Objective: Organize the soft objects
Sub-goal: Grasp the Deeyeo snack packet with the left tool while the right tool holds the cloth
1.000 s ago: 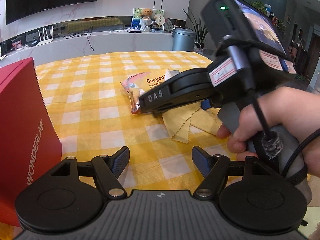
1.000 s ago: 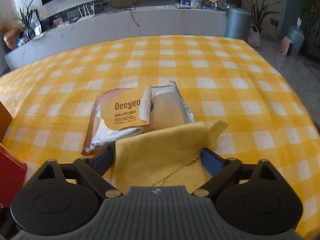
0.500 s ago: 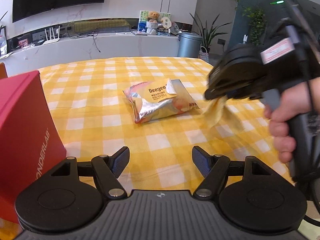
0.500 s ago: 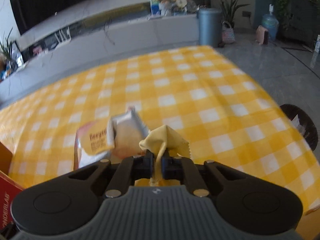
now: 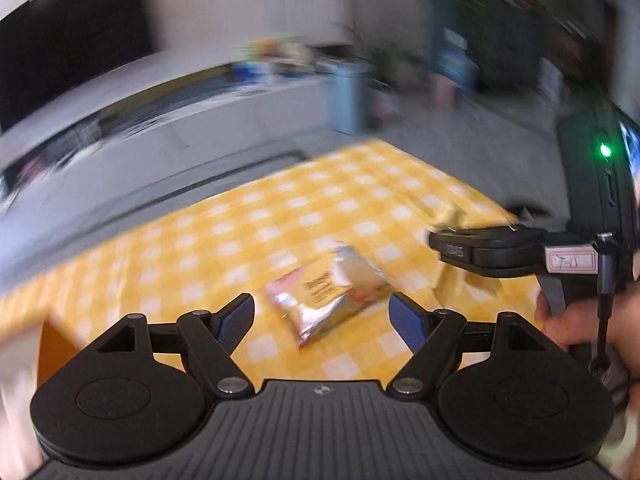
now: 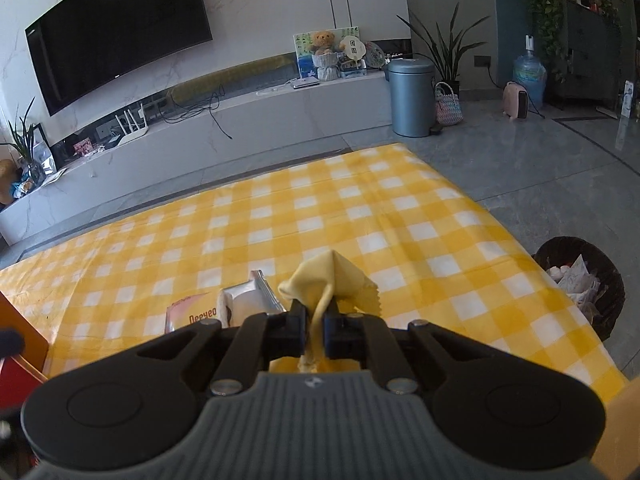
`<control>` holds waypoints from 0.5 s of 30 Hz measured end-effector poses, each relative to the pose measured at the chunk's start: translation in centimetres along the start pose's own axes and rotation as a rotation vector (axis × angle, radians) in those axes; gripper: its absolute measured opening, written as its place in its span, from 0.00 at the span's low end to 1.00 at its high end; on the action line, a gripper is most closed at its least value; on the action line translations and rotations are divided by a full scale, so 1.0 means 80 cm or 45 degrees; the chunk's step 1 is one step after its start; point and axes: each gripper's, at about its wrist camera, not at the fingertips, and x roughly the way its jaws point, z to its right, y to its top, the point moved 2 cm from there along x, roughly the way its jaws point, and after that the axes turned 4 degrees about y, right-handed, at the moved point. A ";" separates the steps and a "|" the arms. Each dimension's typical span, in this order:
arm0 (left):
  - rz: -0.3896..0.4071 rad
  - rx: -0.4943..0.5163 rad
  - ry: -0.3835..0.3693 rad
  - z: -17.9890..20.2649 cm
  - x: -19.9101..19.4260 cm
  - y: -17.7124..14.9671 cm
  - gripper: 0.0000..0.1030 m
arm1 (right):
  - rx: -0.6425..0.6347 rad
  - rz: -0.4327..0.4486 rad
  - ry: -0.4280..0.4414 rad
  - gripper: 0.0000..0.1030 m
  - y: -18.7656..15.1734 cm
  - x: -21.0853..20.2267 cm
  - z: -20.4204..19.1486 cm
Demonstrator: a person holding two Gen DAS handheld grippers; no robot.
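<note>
The right hand-held gripper [image 6: 316,330] has its jaws pinched tight on a yellow cloth [image 6: 330,278], which bunches up above the fingertips, lifted off the surface [image 6: 360,216] with its yellow checked cover. A snack packet [image 6: 224,306] lies just left of the cloth. A wastebasket [image 6: 580,280] stands on the floor beside the right edge.
</note>
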 end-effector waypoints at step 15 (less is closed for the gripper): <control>-0.159 0.889 0.015 0.047 0.160 -0.016 0.91 | 0.114 -0.075 -0.003 0.05 -0.012 0.004 0.030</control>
